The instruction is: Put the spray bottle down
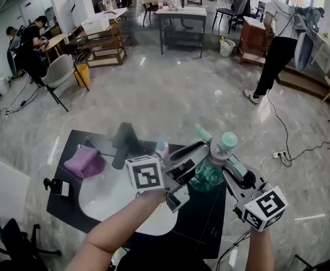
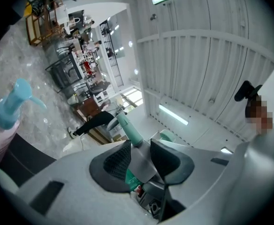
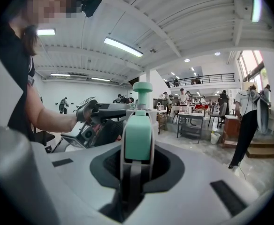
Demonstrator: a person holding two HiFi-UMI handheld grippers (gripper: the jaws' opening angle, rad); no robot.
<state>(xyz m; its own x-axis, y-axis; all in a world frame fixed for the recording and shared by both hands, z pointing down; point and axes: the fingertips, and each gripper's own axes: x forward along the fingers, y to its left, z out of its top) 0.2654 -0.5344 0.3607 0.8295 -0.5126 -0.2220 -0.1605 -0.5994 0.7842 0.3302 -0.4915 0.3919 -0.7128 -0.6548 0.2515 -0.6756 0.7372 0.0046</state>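
Observation:
Both grippers hold the spray bottle (image 1: 206, 176), with its clear green body and mint head, in the air above the black table (image 1: 207, 222). My left gripper (image 1: 198, 154) reaches in from the left and is shut on the bottle's neck part; the left gripper view shows a grey piece between its pads (image 2: 112, 161) and the mint nozzle (image 2: 130, 128) beyond. My right gripper (image 1: 226, 158) comes from the lower right. In the right gripper view its jaws are shut on the mint spray head (image 3: 138, 135), which stands upright between them.
A second bottle, pinkish with a light blue head (image 1: 161, 147), stands on the table behind the left gripper. A purple cloth (image 1: 85, 162), a dark upright object (image 1: 125, 143) and a white round board (image 1: 111, 199) lie to the left. A person (image 1: 278, 55) stands far off.

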